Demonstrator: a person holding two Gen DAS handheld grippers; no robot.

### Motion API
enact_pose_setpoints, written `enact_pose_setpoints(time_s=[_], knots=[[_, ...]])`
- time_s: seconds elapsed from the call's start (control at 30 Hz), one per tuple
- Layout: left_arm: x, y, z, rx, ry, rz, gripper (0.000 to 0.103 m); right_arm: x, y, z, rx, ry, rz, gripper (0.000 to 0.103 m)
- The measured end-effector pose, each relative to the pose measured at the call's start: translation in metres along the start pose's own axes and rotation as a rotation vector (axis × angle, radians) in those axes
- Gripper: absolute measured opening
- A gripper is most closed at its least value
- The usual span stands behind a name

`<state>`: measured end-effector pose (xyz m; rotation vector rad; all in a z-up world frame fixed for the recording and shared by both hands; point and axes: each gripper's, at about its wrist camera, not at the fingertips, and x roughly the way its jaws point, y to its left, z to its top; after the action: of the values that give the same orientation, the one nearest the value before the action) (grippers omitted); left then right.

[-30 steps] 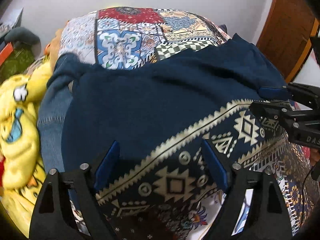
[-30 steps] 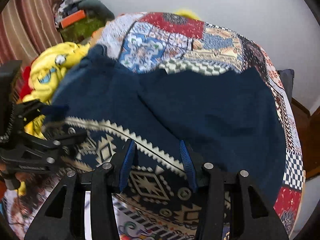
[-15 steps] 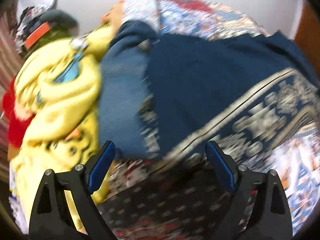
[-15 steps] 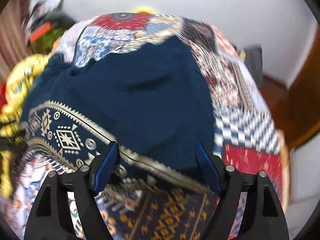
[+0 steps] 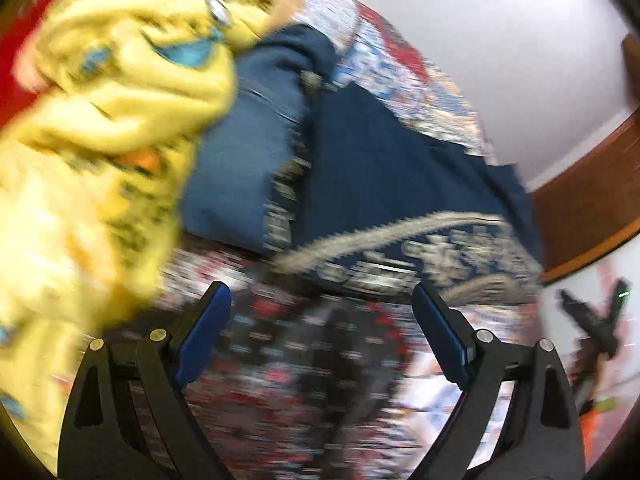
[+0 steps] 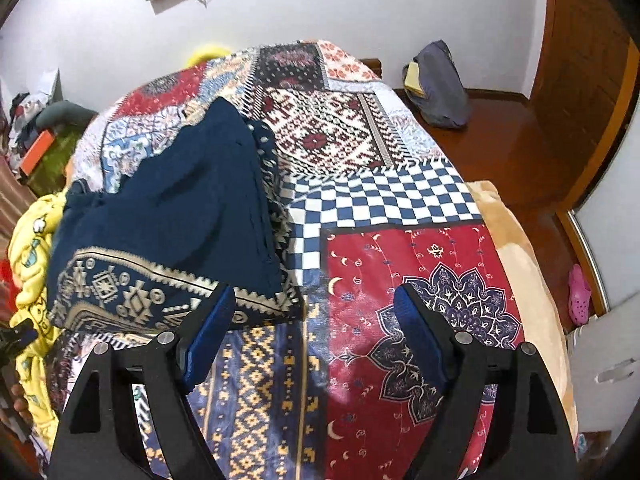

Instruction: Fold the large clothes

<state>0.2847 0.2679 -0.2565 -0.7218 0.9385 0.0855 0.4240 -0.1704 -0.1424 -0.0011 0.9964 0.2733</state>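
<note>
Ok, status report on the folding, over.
Left gripper open, empty. Right gripper open, empty. Navy garment folded on quilt. Yellow blanket crowds left.

The 2 views each look forward along their own gripper's fingers, angled down at the bed. The left wrist view (badly blurred) sits low and close over the navy patterned garment (image 5: 384, 184), beside a yellow blanket (image 5: 100, 128). The right wrist view stands higher and further back, facing the white wall (image 6: 360, 4). Both share the navy patterned garment (image 6: 180, 216) and the patchwork bedspread (image 6: 400, 264).
</note>
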Motion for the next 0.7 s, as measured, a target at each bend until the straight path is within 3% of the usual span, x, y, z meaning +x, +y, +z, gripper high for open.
enact_pose_setpoints(time_s=[0.07,0.2,0.33,0.53,0.7], knots=[[0.015,-0.002,0.001,-0.056,0.033,-0.096,0.090,-0.003,0.006,0.000,-0.013,-0.013,0.013,0.079],[0.044,-0.007,-0.004,-0.111,0.088,-0.161,0.083,-0.004,0.019,-0.003,-0.047,-0.026,0.033,0.079],[0.058,-0.003,0.000,-0.160,0.052,-0.191,0.082,0.000,0.030,-0.007,-0.072,-0.016,0.062,0.079],[0.081,0.016,0.012,-0.306,0.037,-0.312,0.064,0.012,0.044,-0.008,-0.082,0.009,0.095,0.079],[0.061,0.010,0.001,-0.287,0.009,-0.332,0.048,0.020,0.057,-0.010,-0.116,0.010,0.107,0.079]])
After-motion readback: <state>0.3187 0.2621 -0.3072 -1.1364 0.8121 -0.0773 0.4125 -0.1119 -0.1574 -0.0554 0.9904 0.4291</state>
